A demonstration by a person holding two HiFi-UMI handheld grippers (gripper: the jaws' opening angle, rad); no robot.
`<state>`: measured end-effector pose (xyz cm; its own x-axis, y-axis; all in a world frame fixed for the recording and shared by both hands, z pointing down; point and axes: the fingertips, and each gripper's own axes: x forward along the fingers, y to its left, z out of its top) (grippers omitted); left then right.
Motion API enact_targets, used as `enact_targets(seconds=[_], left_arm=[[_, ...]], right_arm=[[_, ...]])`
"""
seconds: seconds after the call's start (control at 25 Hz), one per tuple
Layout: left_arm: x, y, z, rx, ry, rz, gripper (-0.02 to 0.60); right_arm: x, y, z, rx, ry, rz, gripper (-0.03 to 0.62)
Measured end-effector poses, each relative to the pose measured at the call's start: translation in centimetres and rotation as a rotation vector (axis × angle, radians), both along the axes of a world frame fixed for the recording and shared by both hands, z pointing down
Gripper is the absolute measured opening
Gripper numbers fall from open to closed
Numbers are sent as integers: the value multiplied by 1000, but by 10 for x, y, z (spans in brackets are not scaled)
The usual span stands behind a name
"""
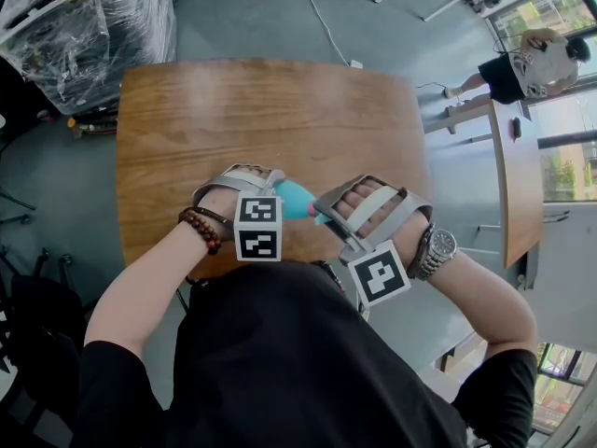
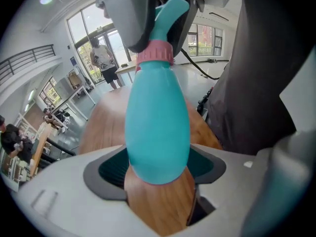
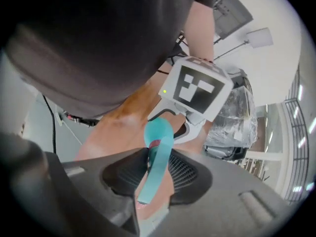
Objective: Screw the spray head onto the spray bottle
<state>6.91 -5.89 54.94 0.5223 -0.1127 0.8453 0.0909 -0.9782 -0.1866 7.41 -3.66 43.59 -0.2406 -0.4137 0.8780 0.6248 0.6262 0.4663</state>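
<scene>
A teal spray bottle [image 1: 297,199] is held just above the near edge of the wooden table [image 1: 270,110], between my two grippers. My left gripper [image 1: 278,189] is shut on the bottle's round body [image 2: 157,127], with a pad on each side of its base. The pink collar [image 2: 154,53] and the teal spray head [image 2: 173,9] sit on the bottle's neck. My right gripper [image 1: 323,209] is shut on the spray head [image 3: 155,167], whose trigger lies between the dark pads [image 3: 185,172]. The collar [image 3: 154,144] shows just past them.
A second wooden table [image 1: 518,185] stands to the right, with a person [image 1: 532,63] beyond it. Plastic-wrapped goods [image 1: 84,26] stand at the far left. A cable [image 1: 322,21] runs over the grey floor behind the table.
</scene>
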Motion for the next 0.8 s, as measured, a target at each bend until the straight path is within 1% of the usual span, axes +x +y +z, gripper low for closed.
enact_targets(seconds=[0.12,0.2,0.24,0.28,0.32,0.36,0.44,0.64,0.72,0.8], left_arm=[[-1,1,0,2,-23,10,390],[-1,0,-1,15,-22,14,390],[-1,-2,-1,28,-17,11,389],[-2,-5,-2,41,-12,2,388],[-3,-7,-3,56,-11,-10,388],[-3,-10,-4,73,-14,-25,387],[-4,-15,-4,111,-34,-52,386],[-12,-32,-3,222,-98,-120,385],[-16,-40,-3,288,-135,-139,385],[-19,-46,-4,359,-173,-144,385]], right_arm=[[2,8,6,23,57,-65,118],[6,11,9,31,99,-106,118],[6,9,8,32,103,-108,118],[5,7,6,24,95,-88,118],[5,3,5,5,81,-44,118],[6,0,5,-24,67,21,118],[11,-5,8,-109,23,196,118],[13,-20,15,-372,-174,728,118],[16,-25,21,-488,-260,941,118],[20,-29,27,-627,-353,1166,118]])
